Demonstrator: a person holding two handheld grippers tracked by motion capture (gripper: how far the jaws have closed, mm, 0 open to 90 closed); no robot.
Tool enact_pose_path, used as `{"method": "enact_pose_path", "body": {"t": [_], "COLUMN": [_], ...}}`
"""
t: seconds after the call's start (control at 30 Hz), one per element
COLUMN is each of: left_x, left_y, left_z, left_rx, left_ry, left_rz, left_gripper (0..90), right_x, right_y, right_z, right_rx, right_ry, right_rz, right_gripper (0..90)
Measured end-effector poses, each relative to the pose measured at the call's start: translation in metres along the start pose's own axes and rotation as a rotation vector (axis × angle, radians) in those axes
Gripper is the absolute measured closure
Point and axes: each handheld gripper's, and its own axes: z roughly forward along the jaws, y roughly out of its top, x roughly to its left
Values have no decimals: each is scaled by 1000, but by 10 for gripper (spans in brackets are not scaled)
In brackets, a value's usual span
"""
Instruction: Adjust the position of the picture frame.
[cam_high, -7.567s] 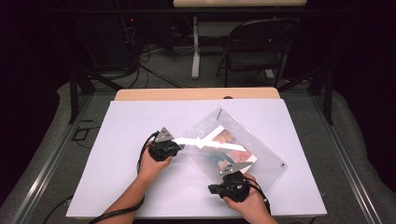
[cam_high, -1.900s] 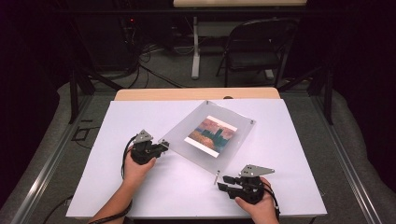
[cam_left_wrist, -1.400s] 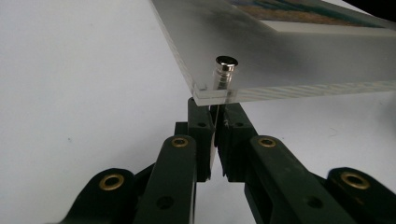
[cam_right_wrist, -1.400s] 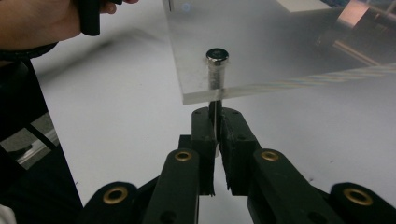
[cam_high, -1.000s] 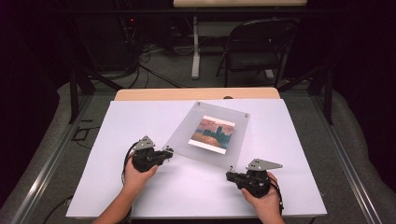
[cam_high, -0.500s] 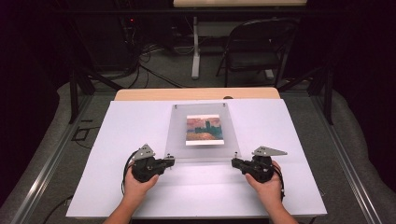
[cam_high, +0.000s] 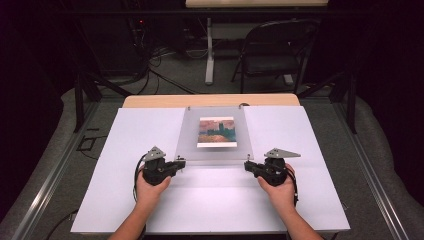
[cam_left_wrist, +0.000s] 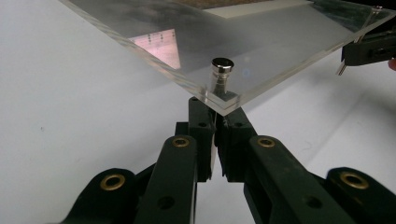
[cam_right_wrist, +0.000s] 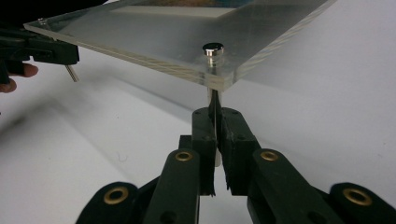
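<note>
A clear acrylic picture frame (cam_high: 187, 142) with a small landscape print (cam_high: 216, 132) lies square to the white table, its near edge raised. My left gripper (cam_high: 181, 162) is shut on the metal pin (cam_left_wrist: 222, 74) at the frame's near left corner, its jaws (cam_left_wrist: 215, 109) closed just under the plate. My right gripper (cam_high: 247, 166) is shut on the pin (cam_right_wrist: 213, 51) at the near right corner, its tips (cam_right_wrist: 215, 114) pinching the stem below the acrylic. Each gripper view also shows the other gripper at the far corner.
The white sheet covers the table (cam_high: 300, 150), with a wooden strip (cam_high: 150, 101) along the far edge. Two more pins (cam_high: 189, 107) sit at the frame's far corners. A folding chair (cam_high: 272, 50) and floor cables stand beyond the table.
The frame has swung from a diagonal lie to square with the table. My right hand has moved right and away from me with its corner; the left has barely shifted.
</note>
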Motion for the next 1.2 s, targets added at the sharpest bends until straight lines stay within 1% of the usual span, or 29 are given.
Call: {"method": "enact_pose_path", "body": {"t": [0.1, 0.13, 0.2, 0.27, 0.3, 0.47, 0.53, 0.57, 0.67, 0.8, 0.93, 1.07, 1.2], "left_x": [2, 2, 2, 2, 2, 2, 2, 1, 3, 5, 3, 3, 4], "left_y": [1, 1, 0, -1, -2, -6, -8, -8, -10, -13, -14, -15, -16], "left_z": [4, 4, 6, 7, 7, 9, 9, 10, 9, 10, 12, 12, 13], "left_rx": [-5, -3, 4, 9, 13, 36, 45, 45, 55, 74, 83, 82, 74], "left_ry": [3, 5, 5, 4, 6, 19, 19, 20, 23, 31, 28, 20, 15], "left_rz": [-8, -8, -5, 0, 1, 6, 15, 15, 16, 15, 27, 25, 16], "left_gripper": [848, 848, 848, 847, 848, 847, 847, 847, 847, 844, 844, 842, 839], "right_x": [-4, -4, -6, -7, -7, -6, -7, -7, -5, -3, -5, -7, -8], "right_y": [4, 4, 3, 1, -1, -5, -8, -9, -10, -12, -14, -15, -15], "right_z": [3, 3, 5, 5, 6, 8, 9, 8, 9, 12, 13, 12, 13], "right_rx": [-3, 5, -1, 5, -3, 19, 21, 27, 36, 73, 76, 73, 82], "right_ry": [-8, -9, -7, -8, -7, -15, -17, -18, -17, -17, -19, -14, -13], "right_rz": [-6, 0, 6, 9, 10, 8, 12, 22, 13, -3, 6, 20, 19], "right_gripper": [848, 848, 846, 846, 846, 844, 841, 840, 839, 839, 836, 833, 832]}}
